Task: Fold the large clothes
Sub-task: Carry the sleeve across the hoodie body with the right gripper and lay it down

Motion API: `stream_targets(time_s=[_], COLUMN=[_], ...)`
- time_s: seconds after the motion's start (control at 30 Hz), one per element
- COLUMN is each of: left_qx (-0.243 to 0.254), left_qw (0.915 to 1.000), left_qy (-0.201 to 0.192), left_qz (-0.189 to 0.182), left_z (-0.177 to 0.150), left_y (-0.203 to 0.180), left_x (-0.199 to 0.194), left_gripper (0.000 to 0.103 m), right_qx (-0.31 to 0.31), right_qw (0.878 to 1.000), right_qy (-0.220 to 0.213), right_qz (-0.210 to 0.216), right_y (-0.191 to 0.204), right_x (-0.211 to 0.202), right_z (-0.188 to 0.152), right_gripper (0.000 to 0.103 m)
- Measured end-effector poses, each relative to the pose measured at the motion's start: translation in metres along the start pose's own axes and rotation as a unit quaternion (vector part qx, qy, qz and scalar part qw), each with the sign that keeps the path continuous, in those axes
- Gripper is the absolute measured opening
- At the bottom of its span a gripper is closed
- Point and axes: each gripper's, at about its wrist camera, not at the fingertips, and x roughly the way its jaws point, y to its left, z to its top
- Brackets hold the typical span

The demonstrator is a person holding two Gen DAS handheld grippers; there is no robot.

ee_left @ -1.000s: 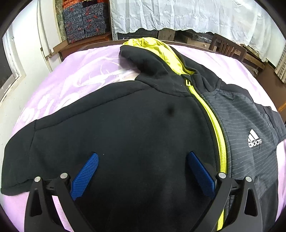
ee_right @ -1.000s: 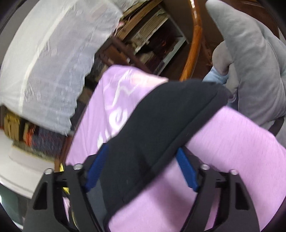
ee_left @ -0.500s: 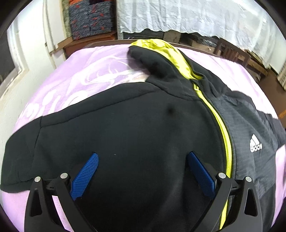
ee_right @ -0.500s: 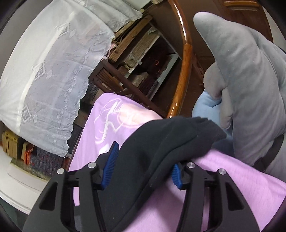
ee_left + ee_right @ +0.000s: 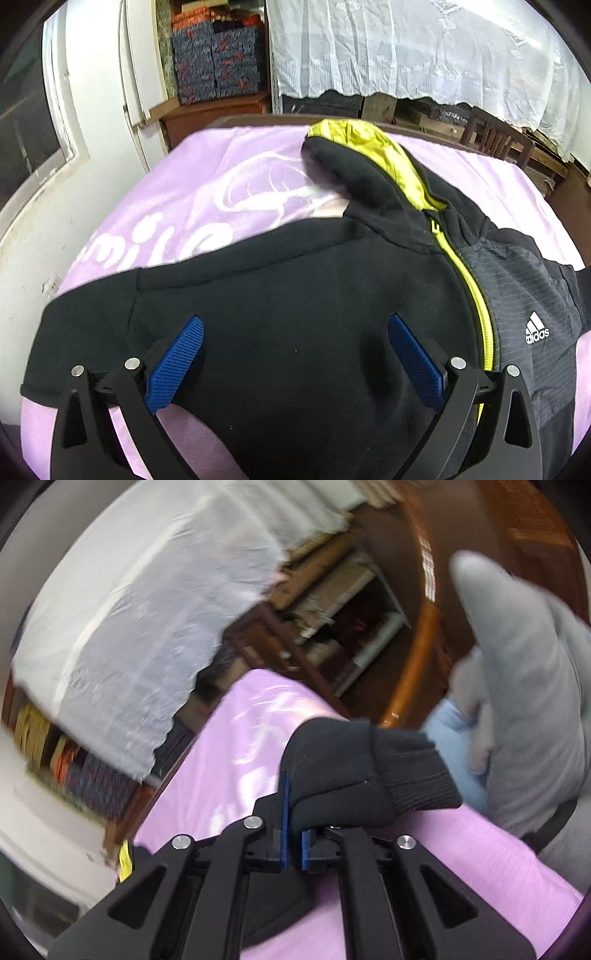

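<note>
A black hooded jacket with a yellow-green zipper and hood lining lies face up on a purple blanket. A white logo marks its grey right panel. My left gripper hovers open above the jacket's chest, nothing between its blue pads. In the right wrist view, my right gripper is shut on the jacket's black sleeve just behind the ribbed cuff. The sleeve end bunches up over the blue pads and is lifted off the blanket.
A grey plush toy and a light blue cloth lie at the blanket's right edge. A curved wooden bed rail, shelves and a white lace curtain stand beyond. A white wall borders the bed's left side.
The right gripper's pads closed onto the black sleeve near its cuff and lifted it. The left gripper rose and drew back a little over the jacket, staying open.
</note>
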Motion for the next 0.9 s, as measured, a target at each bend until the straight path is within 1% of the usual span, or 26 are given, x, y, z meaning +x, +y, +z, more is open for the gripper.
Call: stream_targets(time_s=[0.07,0.17,0.27,0.4,0.53,0.6,0.7,0.8,0.87,0.9], left_qx=[0.001,0.002,-0.01,-0.033,-0.046,-0.053,-0.065,-0.074,-0.073,-0.071], left_qw=[0.9999,0.9999,0.9997,0.9989,0.9985,0.9982,0.9972,0.9963,0.9963,0.9964], left_qy=[0.01,0.014,0.017,0.023,0.019,0.018,0.019,0.021,0.022,0.021], left_qz=[-0.004,-0.005,-0.011,-0.023,-0.021,-0.024,-0.031,-0.038,-0.041,-0.041], left_z=[0.0,0.0,-0.001,0.001,0.003,0.004,0.007,0.008,0.008,0.008], left_y=[0.0,0.0,0.007,0.016,0.023,0.026,0.032,0.035,0.035,0.034], left_x=[0.004,0.007,0.006,0.006,0.0,-0.001,-0.003,-0.003,-0.003,-0.004], left_gripper=[0.1,0.1,0.1,0.1,0.1,0.1,0.1,0.1,0.1,0.1], right_qx=[-0.027,-0.055,-0.086,-0.132,-0.153,-0.16,-0.184,-0.216,-0.239,-0.251], right_qw=[1.0,0.998,0.994,0.987,0.98,0.977,0.969,0.956,0.943,0.933], right_qy=[0.008,0.022,0.04,0.064,0.095,0.109,0.135,0.172,0.215,0.245], right_qz=[0.013,0.031,0.047,0.061,0.081,0.088,0.094,0.096,0.089,0.078], right_y=[0.026,0.061,0.1,0.149,0.187,0.199,0.223,0.242,0.248,0.249], right_x=[-0.005,-0.009,-0.01,-0.007,-0.004,0.0,0.007,0.018,0.03,0.038], right_z=[-0.01,-0.024,-0.041,-0.074,-0.114,-0.129,-0.16,-0.195,-0.222,-0.237], right_gripper=[0.004,0.004,0.004,0.004,0.004,0.005,0.005,0.006,0.009,0.009])
